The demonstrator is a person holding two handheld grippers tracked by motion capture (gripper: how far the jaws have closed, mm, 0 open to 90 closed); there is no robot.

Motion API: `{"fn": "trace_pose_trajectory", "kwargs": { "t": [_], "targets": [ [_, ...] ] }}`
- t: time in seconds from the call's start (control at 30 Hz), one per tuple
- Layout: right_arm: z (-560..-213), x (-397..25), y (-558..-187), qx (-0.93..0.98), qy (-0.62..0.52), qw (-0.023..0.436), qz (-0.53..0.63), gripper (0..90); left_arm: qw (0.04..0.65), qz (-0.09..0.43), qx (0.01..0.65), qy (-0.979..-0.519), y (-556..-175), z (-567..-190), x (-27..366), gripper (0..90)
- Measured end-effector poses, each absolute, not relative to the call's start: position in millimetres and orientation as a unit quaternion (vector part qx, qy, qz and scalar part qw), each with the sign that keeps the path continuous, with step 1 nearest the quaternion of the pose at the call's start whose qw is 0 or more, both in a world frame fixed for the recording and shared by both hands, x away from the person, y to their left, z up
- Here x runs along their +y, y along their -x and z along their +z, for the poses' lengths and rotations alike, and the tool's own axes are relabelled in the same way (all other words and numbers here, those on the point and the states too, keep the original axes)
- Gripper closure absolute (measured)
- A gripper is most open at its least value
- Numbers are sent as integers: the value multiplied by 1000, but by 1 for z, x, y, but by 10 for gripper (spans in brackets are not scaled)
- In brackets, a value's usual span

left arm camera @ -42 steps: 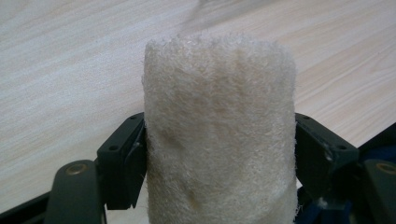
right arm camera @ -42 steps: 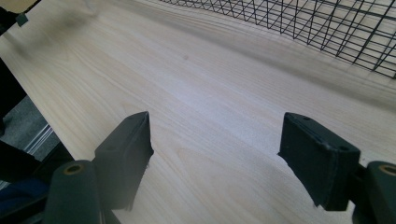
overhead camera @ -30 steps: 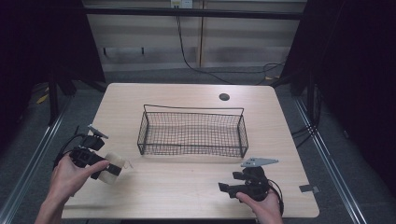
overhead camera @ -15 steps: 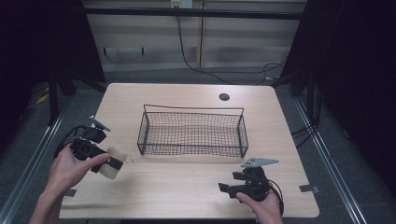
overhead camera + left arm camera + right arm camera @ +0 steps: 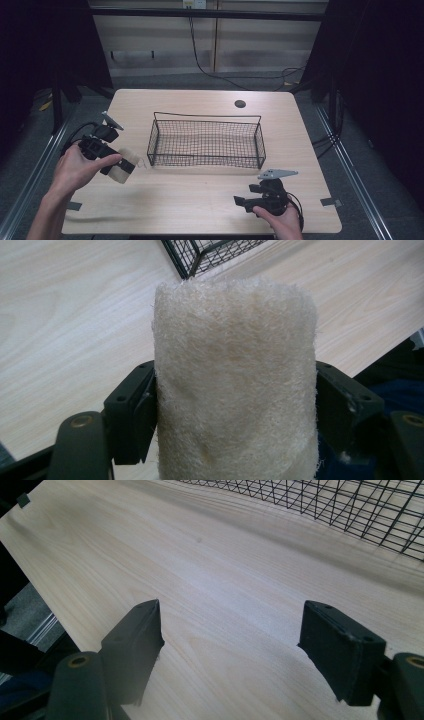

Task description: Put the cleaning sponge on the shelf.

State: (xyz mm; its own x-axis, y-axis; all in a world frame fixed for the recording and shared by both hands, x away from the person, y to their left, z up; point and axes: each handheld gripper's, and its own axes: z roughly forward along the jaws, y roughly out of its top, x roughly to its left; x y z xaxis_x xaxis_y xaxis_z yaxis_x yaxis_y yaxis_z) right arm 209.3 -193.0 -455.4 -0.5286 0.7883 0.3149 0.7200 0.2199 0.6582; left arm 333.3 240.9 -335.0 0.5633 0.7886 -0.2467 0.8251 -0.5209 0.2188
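Cream fibrous loofah pad (image 5: 235, 385) sits clamped between left gripper (image 5: 235, 405) jaws, hiding the table beyond; its lower end is cut off. Right gripper (image 5: 232, 635) gapes empty.

One wire basket (image 5: 205, 142), one beige fibrous pad (image 5: 125, 164), two tongs, all on one table (image 5: 190, 200)

Bare table (image 5: 200, 195) lies open between both hand-held grippers; only the wire basket (image 5: 206, 142) blocks beyond.
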Motion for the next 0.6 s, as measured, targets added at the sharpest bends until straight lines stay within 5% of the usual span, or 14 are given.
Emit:
{"fn": "trace_pose_trajectory", "kwargs": {
  "t": [0.6],
  "targets": [
    [-456,-193,-210,779,-484,42,396,246,139,-51,462,-875,-353,-310,217,267]
  ]
}}
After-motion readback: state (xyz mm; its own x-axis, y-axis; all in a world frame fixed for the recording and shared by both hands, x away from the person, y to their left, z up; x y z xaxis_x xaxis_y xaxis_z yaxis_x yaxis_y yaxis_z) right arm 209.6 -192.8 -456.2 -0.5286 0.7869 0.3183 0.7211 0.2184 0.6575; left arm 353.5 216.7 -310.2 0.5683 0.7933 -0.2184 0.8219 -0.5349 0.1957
